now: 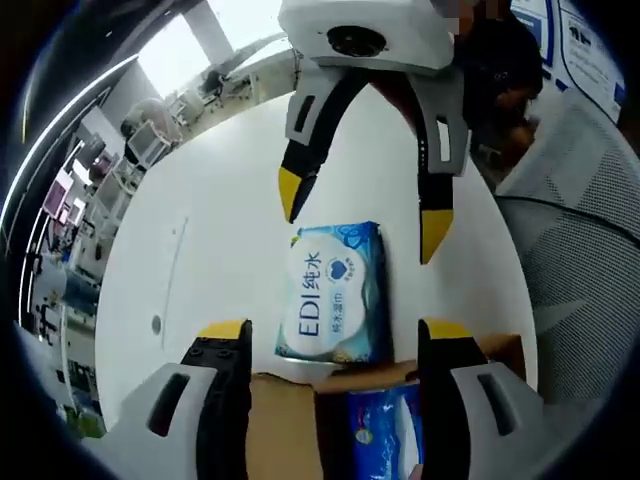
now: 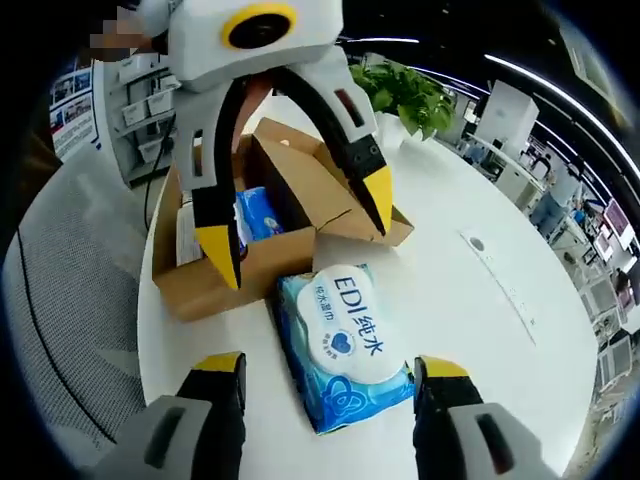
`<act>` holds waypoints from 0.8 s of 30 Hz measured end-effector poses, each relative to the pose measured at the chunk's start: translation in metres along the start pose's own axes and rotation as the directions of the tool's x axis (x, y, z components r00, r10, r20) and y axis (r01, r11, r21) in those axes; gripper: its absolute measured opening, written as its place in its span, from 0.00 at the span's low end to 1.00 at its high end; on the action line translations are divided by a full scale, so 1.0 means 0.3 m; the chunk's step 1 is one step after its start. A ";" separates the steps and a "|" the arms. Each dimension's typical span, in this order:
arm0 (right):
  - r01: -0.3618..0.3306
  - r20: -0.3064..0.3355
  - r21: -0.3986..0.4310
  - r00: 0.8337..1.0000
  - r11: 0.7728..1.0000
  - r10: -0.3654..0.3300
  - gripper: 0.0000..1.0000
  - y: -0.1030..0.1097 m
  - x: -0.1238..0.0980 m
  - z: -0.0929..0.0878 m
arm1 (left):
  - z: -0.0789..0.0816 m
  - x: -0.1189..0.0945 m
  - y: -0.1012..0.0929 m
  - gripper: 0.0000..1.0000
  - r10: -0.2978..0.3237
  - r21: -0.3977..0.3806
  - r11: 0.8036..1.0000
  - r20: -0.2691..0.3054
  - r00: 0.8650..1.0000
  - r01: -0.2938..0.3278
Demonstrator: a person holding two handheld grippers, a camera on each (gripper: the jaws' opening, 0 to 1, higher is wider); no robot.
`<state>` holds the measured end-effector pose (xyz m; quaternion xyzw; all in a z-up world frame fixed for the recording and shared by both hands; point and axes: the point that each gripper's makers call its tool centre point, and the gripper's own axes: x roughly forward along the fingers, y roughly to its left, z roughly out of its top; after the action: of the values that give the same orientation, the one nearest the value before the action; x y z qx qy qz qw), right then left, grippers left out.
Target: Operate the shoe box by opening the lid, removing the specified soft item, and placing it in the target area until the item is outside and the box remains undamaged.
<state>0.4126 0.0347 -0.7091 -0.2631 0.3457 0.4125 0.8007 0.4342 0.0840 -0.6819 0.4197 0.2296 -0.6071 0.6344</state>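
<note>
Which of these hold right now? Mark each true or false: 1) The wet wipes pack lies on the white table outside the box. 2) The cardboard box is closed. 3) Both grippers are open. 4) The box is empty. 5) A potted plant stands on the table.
1) True: the wet wipes pack lies flat on the white table, beside the cardboard box.
2) False: its flaps are open.
3) True: the left gripper and right gripper both have jaws spread, holding nothing.
4) False: a blue packet is inside.
5) True: the potted plant stands behind the box.
</note>
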 end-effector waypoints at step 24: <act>0.017 0.128 0.207 0.991 0.978 -0.044 0.64 0.081 -0.005 0.120 | -0.105 -0.188 -0.009 0.67 0.114 -0.335 0.939 0.107 0.988 -0.072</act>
<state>0.4037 0.0720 -0.6890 -0.1564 0.3288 0.3789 0.8508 0.4296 0.1424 -0.6545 0.2792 0.2680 -0.5544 0.7368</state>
